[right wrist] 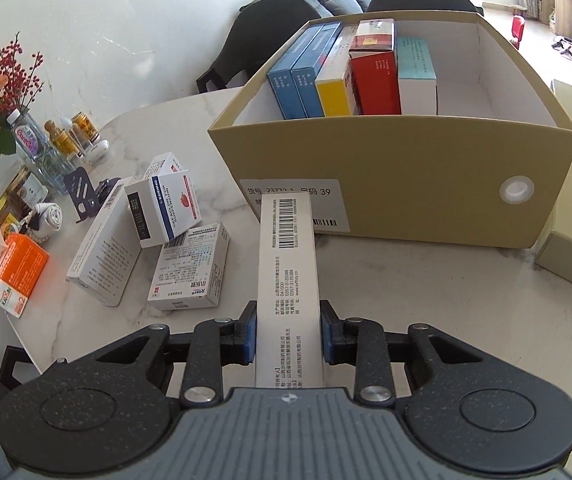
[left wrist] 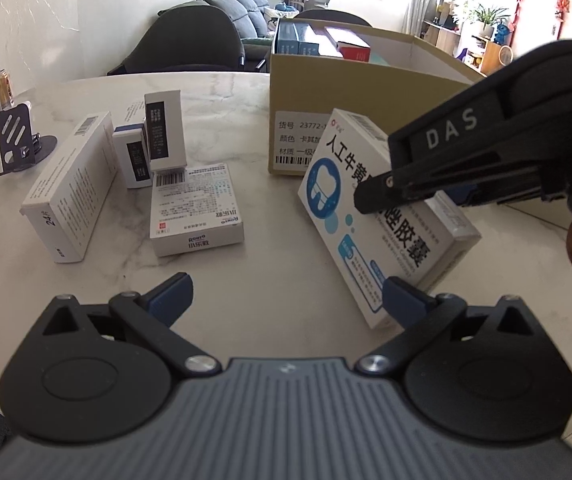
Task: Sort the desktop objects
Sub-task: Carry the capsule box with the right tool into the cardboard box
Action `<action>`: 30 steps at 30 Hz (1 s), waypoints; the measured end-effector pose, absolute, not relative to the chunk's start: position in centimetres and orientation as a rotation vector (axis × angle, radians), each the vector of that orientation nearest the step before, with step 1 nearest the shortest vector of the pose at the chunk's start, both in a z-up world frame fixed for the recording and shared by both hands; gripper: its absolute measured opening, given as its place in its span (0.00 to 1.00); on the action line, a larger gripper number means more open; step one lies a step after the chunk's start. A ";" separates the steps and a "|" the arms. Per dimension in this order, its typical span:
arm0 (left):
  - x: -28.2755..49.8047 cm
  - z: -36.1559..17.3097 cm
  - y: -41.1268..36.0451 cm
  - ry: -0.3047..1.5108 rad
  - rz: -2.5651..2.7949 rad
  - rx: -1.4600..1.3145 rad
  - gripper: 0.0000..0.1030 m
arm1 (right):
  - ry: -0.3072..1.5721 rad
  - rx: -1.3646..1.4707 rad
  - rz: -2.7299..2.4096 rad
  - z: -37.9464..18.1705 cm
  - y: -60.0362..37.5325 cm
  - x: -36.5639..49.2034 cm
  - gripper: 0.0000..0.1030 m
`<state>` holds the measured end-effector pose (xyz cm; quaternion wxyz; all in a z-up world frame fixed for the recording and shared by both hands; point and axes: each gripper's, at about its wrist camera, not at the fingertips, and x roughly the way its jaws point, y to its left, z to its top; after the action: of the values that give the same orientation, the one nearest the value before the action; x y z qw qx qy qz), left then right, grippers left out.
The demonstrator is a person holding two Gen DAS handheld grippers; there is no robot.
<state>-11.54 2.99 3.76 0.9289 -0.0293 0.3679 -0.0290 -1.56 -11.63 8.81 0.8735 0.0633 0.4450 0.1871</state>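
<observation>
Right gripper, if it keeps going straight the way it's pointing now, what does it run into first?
Probably the cardboard box. The right gripper is shut on the white medicine box, whose far end would meet the cardboard wall near its label first. Depth is unclear.

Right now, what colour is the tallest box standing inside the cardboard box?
Red, seen best from the right wrist view.

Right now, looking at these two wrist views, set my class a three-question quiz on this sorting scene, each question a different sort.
1. True or false: the right gripper has its jaws shut on a medicine box.
2. How many boxes stand inside the cardboard box? A three, B five, C eight.
3. Fill in: the left gripper jaws are ____.

Key: 1 true; 2 B; 3 open.
</observation>
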 end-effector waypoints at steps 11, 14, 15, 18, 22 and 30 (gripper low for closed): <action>-11.2 4.1 3.5 0.751 -0.090 -0.091 1.00 | 0.817 0.218 0.409 11.6 -14.4 -3.3 0.31; -11.1 4.1 3.7 0.754 -0.094 -0.099 1.00 | 0.777 0.244 0.427 13.2 -15.4 -3.5 0.31; -11.0 4.1 3.8 0.754 -0.093 -0.099 1.00 | 0.763 0.250 0.432 13.8 -15.8 -3.5 0.31; -10.7 4.1 4.2 0.755 -0.093 -0.112 1.00 | 0.721 0.273 0.442 15.7 -17.0 -3.0 0.31; -10.1 4.1 4.8 0.762 -0.099 -0.148 1.00 | 0.670 0.288 0.418 18.2 -18.4 -0.8 0.31; -8.7 4.0 5.5 0.769 -0.088 -0.137 1.00 | 0.631 0.231 0.253 19.0 -19.6 6.1 0.31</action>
<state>-8.71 5.47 4.05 0.9238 -0.0668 0.3746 -0.0428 6.13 -19.61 18.98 0.9363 0.1131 0.3086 0.1236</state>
